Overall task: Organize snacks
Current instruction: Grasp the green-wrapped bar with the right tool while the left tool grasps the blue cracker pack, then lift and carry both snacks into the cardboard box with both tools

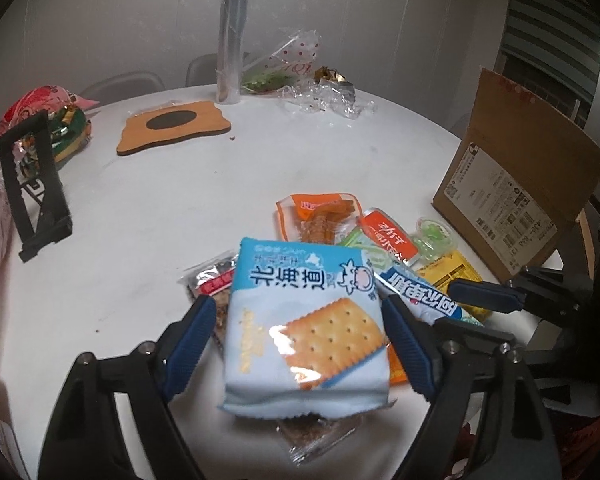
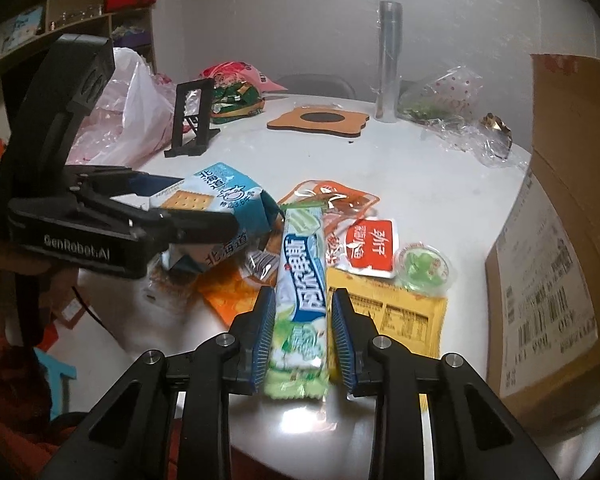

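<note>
A round white table point(image 1: 148, 208) holds a heap of snack packets near its front edge. The left gripper point(image 1: 296, 332) has its 2 blue-padded jaws closed on the sides of a pale blue cracker packet point(image 1: 304, 320), which sits tilted on top of the heap; the packet hides most of a brown snack bar point(image 1: 216, 292) beneath it. The right gripper point(image 2: 302, 336) holds a long green and blue candy packet point(image 2: 302, 300) between narrow jaws, and its far end lies over the other packets. Under and beside it lie a yellow packet point(image 2: 396, 316), partly covered, an orange packet point(image 2: 370, 248), a clear packet of orange strips point(image 1: 320, 216) and a small green jelly cup point(image 2: 422, 266). A cardboard box point(image 1: 512, 184) stands at the table's right edge, cut off by the frame. Toward the far edge are a wooden coaster point(image 1: 172, 124), a clear plastic roll point(image 1: 232, 36), crumpled cellophane point(image 1: 324, 96) and a black stand point(image 1: 32, 184). A pink plastic bag point(image 2: 132, 116) at the left edge is hard to make out.
</note>
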A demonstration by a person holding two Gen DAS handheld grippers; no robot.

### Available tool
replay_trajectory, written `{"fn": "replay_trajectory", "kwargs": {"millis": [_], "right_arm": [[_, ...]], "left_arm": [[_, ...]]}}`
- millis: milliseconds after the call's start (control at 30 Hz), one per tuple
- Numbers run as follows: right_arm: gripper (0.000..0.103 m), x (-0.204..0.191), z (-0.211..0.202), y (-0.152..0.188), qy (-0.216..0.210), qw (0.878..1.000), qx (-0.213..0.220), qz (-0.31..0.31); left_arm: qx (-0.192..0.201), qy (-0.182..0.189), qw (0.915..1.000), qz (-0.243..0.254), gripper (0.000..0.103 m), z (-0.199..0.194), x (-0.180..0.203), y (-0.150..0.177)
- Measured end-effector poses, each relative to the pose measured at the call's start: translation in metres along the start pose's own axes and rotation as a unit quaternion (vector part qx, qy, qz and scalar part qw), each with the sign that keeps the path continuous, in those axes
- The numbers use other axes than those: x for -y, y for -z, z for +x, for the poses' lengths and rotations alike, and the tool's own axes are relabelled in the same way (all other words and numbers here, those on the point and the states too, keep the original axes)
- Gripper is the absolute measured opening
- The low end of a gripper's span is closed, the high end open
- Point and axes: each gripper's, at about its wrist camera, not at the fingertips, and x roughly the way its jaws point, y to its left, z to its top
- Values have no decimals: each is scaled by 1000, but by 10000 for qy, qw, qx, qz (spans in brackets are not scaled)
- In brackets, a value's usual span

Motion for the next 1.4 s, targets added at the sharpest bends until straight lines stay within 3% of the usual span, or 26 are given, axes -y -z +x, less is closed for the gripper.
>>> {"fn": "replay_trajectory", "kwargs": {"millis": [100, 200, 333, 567, 633, 833, 1133, 1400], "right_arm": [[29, 2, 8, -4, -110, 9999, -17, 75], [29, 2, 15, -8, -134, 9998, -22, 110], [35, -1, 22, -12, -149, 9998, -42, 130], [34, -5, 34, -18, 104, 9999, -106, 41], [23, -6, 33, -19, 157, 9998, -106, -2], [23, -8, 31, -20, 245, 9996, -110, 11], [23, -9, 5, -27, 310, 9994, 121, -3], [23, -14, -41, -51, 265, 9975, 592, -271]], "left_arm": [[-26, -56, 10000, 4, 81, 5, 1, 0], [-55, 4, 10000, -22, 65, 9, -1, 0], [5, 34, 10000, -25, 64, 9, -3, 1], [73, 133, 9999, -71, 64, 3, -9, 0], [117, 152, 9998, -80, 64, 1, -11, -1], [249, 172, 9995, -124, 64, -8, -17, -4], [727, 161, 9971, -144, 64, -42, -23, -21], [1415, 183, 9895, 210, 64, -94, -12, -57]]}}
